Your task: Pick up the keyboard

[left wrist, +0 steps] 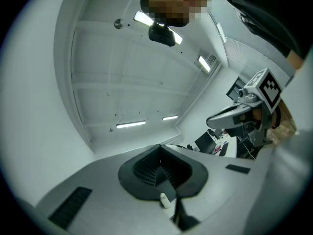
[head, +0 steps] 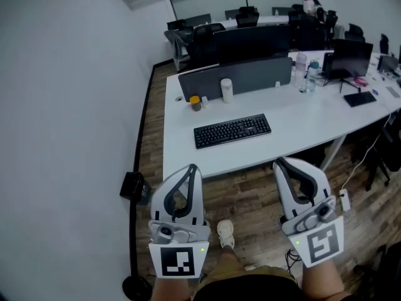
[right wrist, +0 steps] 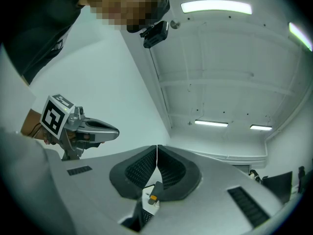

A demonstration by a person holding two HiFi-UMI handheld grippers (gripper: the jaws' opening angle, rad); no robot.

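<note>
Keyboard (head: 232,131) lies flat on the white bench (head: 301,127), untouched. From the keyboard, the left tongs (head: 190,168) sit at 7 o'clock, clenched and empty. The right tongs (head: 280,162) sit at 5 o'clock, also clenched and empty, over the floor (head: 250,193).

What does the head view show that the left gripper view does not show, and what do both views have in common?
Only the head view shows the flat black keyboard lying on the long white desk, the white cylindrical cup behind it, and the brown wooden floor. Only the left gripper view shows the white ceiling with its long light strips. Both show the left gripper and the right gripper, each shut and holding nothing.
</note>
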